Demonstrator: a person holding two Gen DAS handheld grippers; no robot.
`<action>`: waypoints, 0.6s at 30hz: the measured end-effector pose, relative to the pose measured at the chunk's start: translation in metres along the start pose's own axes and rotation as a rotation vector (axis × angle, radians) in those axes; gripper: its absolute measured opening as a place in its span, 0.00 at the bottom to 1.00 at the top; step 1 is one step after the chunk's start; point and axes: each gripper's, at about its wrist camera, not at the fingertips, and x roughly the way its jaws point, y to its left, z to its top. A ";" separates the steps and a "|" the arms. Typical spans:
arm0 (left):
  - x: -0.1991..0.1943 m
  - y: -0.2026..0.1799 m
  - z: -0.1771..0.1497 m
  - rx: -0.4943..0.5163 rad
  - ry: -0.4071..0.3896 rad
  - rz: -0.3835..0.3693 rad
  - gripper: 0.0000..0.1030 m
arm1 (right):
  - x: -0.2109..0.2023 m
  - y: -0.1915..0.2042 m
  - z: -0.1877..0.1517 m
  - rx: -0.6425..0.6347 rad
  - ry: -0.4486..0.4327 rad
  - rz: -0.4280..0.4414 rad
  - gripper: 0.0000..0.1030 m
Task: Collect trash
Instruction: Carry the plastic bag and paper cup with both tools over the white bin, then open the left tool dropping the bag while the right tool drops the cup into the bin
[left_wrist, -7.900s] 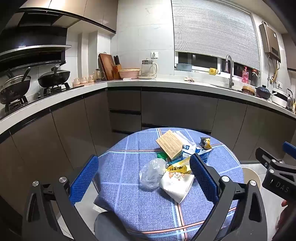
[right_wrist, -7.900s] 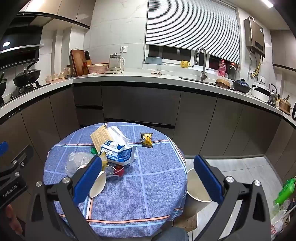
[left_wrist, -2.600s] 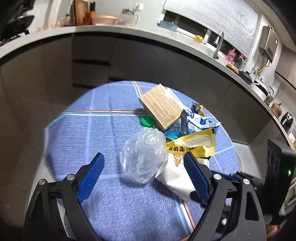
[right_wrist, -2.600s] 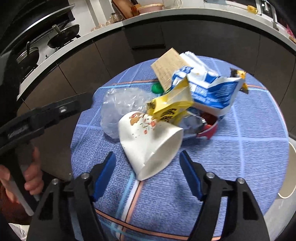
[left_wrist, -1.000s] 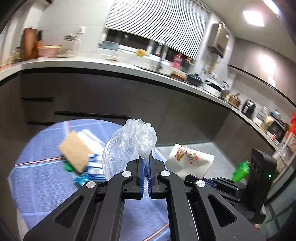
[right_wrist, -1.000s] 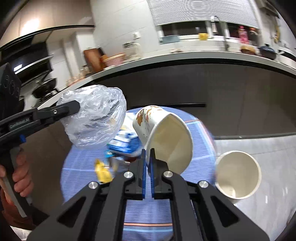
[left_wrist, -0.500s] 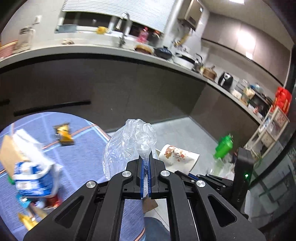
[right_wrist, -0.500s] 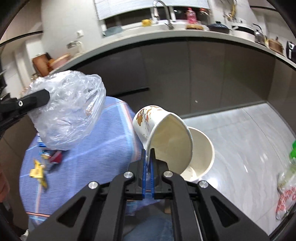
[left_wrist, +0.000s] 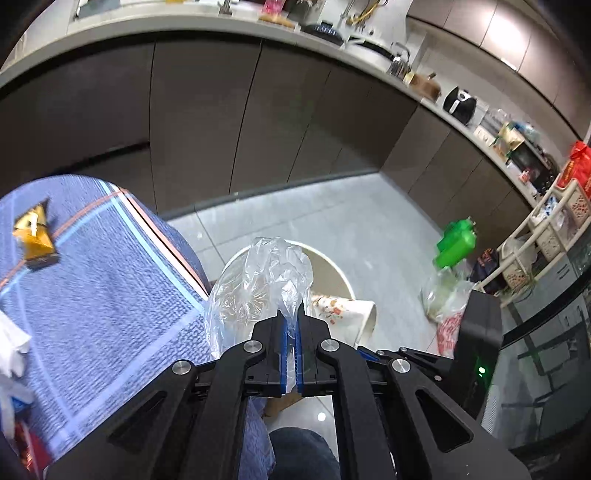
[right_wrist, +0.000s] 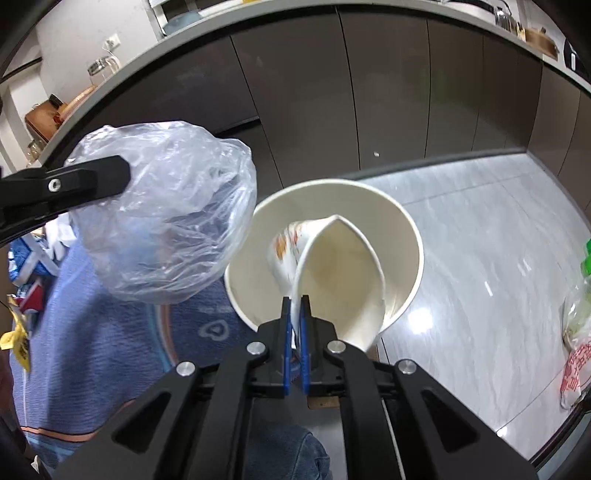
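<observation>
My left gripper (left_wrist: 290, 317) is shut on a crumpled clear plastic bag (left_wrist: 258, 284), which hangs over the near rim of the white trash bin (left_wrist: 332, 264) on the floor. In the right wrist view the same bag (right_wrist: 166, 221) bulges left of the bin (right_wrist: 406, 225), with the left gripper's black finger (right_wrist: 74, 181) across it. My right gripper (right_wrist: 294, 304) is shut on the rim of a squashed white paper cup (right_wrist: 332, 273) with orange print, tilted mouth toward me and held inside the bin's mouth. That cup (left_wrist: 343, 310) shows beside the bag in the left wrist view.
The round table with a blue checked cloth (left_wrist: 92, 280) stands left of the bin, with a yellow snack wrapper (left_wrist: 33, 236) and other litter on it. A green bottle (left_wrist: 454, 243) and filled plastic bags (left_wrist: 443, 302) lie on the grey tiled floor to the right. Dark cabinets (right_wrist: 369, 92) run behind.
Both grippers swung right off the table and sank toward the bin. The cup now sits in the bin's mouth, and the bag hangs at its rim.
</observation>
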 end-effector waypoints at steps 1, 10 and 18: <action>0.007 0.002 0.001 -0.005 0.012 0.000 0.03 | 0.004 -0.002 -0.001 0.002 0.007 0.001 0.07; 0.028 -0.001 0.009 0.012 0.019 0.024 0.21 | 0.014 -0.014 -0.003 0.019 0.025 -0.008 0.15; 0.008 -0.015 0.014 0.021 -0.091 0.068 0.79 | 0.001 -0.011 0.003 0.004 -0.008 -0.021 0.46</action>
